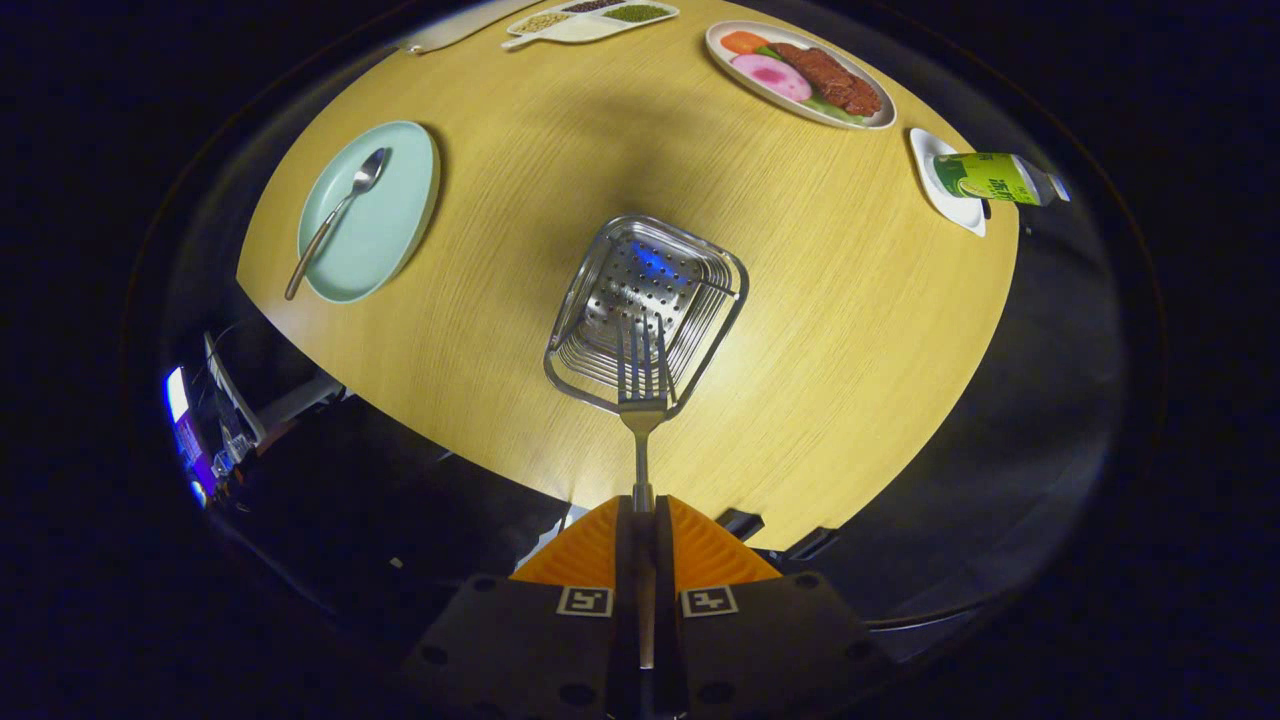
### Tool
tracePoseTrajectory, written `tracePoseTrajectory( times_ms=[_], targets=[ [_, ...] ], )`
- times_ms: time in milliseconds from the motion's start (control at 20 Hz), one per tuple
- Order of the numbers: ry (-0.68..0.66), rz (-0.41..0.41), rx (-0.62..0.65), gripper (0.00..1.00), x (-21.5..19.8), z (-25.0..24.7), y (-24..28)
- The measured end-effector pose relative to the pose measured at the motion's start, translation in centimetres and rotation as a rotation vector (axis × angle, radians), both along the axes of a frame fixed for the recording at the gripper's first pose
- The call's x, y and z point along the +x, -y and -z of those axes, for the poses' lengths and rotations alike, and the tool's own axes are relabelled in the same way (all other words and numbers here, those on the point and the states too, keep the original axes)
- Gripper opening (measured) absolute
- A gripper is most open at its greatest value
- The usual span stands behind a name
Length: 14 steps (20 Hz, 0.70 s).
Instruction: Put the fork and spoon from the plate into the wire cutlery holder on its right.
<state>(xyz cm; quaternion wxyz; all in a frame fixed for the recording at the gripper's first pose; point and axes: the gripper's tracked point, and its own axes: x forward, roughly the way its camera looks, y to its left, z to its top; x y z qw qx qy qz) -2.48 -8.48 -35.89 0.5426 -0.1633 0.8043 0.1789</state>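
Note:
My gripper (641, 510) is shut on the handle of a metal fork (640, 385), which points straight ahead from between the fingers. Its tines hang over the near rim of the wire cutlery holder (700, 275), a square steel basket with a perforated bottom, seen from above on the round wooden table (850, 330). Left of the holder lies a pale green plate (400, 200) with a metal spoon (335, 215) across it, bowl toward the far side, handle reaching past the plate's near rim.
Beyond the holder, a white plate of food (800, 75) sits at the table's far side, with a divided white dish of grains (590, 20) to its left. A green bottle (1000, 178) lies on a small white dish (945, 190) at the right. The table edge curves just ahead of my fingers.

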Motion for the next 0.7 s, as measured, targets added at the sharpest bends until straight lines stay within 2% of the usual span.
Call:
tracePoseTrajectory(
  times_ms=[450,600,700],
  targets=[
    [-0.023,-0.087,-0.058,0.14,1.8,1.0,-1.2],
    [-0.016,-0.104,-0.056,0.18,2.0,1.0,-1.1],
    [0.003,-0.102,-0.05,0.23,2.2,1.2,-0.9]
  ],
)
